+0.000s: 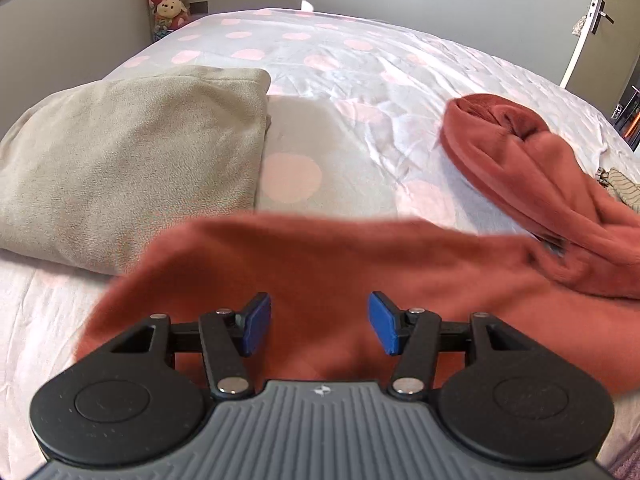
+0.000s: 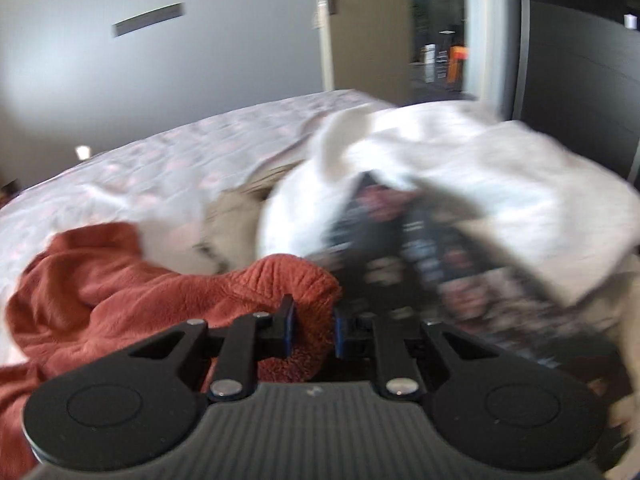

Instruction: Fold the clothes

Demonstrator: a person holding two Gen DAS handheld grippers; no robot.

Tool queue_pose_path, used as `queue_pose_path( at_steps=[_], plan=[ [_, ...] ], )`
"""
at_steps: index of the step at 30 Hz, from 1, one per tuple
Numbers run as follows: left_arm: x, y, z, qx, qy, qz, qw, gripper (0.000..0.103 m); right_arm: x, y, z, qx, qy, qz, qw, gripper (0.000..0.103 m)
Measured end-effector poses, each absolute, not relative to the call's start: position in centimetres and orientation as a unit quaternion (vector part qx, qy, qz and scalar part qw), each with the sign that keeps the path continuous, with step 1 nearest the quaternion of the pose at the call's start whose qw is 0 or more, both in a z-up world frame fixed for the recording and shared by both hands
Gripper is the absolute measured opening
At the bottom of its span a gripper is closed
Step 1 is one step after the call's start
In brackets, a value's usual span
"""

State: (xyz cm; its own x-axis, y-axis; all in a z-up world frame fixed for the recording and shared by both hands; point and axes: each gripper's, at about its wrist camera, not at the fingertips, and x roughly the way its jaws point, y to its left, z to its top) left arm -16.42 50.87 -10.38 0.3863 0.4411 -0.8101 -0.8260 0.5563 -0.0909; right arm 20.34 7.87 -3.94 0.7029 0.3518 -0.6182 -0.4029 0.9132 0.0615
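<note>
A rust-red fleece garment (image 1: pixel 320 256) lies spread across the near part of the bed, one end rolled up toward the right. My left gripper (image 1: pixel 319 326) hovers over its near edge, jaws wide apart, blue pads (image 1: pixel 256 326) bare with only cloth behind them. In the right wrist view the same rust-red fleece (image 2: pixel 120 276) bunches at the left, and my right gripper (image 2: pixel 314 330) is shut on a thick fold of it. A folded beige garment (image 1: pixel 132 160) rests on the bed at the left.
The bed (image 1: pixel 320 64) has a pale sheet with pink dots. A pile of white and dark patterned clothes (image 2: pixel 440 208) lies blurred to the right of my right gripper. Plush toys (image 1: pixel 168 4) hang in the far corner. A door (image 2: pixel 332 20) stands open beyond the bed.
</note>
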Motion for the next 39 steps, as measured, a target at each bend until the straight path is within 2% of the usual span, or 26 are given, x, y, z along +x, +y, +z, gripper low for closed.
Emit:
queue_pose_path(
  at_steps=[4, 12, 17, 21, 22, 23, 24, 26, 33, 37, 39],
  plan=[
    [-17.5, 51.7, -9.2, -0.270, 0.393, 0.379, 0.793, 0.053, 22.3, 4.7, -4.4, -0.018, 0.334, 0.164, 0.928, 0.021],
    [-22.3, 53.9, -8.0, -0.271, 0.423, 0.386, 0.774, 0.057, 21.3, 5.3, -5.8, -0.025, 0.322, 0.171, 0.931, 0.021],
    [-26.2, 56.3, -8.4, -0.355, 0.391, 0.395, 0.751, 0.056, 22.0, 5.2, -6.5, -0.015, 0.325, 0.175, 0.929, 0.022],
    [-25.0, 57.0, -11.0, -0.383, 0.455, 0.348, 0.725, 0.056, 21.9, 5.2, -6.7, -0.011, 0.327, 0.173, 0.929, 0.022],
    [-24.5, 57.0, -11.4, -0.382, 0.463, 0.342, 0.723, 0.054, 21.8, 5.3, -6.7, -0.010, 0.327, 0.172, 0.929, 0.022],
    [-24.0, 57.0, -11.6, -0.379, 0.465, 0.340, 0.724, 0.047, 21.8, 5.5, -6.7, -0.010, 0.327, 0.171, 0.929, 0.022],
    [-23.6, 57.0, -11.6, -0.376, 0.460, 0.342, 0.728, 0.028, 21.7, 5.6, -6.8, -0.011, 0.327, 0.171, 0.929, 0.022],
    [-22.4, 56.3, -11.1, -0.375, 0.445, 0.330, 0.744, 0.016, 21.6, 5.7, -6.9, -0.012, 0.328, 0.172, 0.929, 0.022],
    [-16.3, 52.0, -9.0, -0.355, 0.402, 0.260, 0.803, 0.012, 21.3, 5.7, -7.3, -0.011, 0.331, 0.170, 0.928, 0.023],
    [-10.5, 48.7, -9.7, -0.322, 0.421, 0.231, 0.816, 0.012, 21.3, 5.5, -7.4, -0.009, 0.332, 0.172, 0.927, 0.023],
    [-7.8, 47.3, -10.7, -0.319, 0.435, 0.207, 0.816, 0.017, 21.3, 5.5, -7.4, -0.008, 0.333, 0.173, 0.927, 0.023]
  ],
)
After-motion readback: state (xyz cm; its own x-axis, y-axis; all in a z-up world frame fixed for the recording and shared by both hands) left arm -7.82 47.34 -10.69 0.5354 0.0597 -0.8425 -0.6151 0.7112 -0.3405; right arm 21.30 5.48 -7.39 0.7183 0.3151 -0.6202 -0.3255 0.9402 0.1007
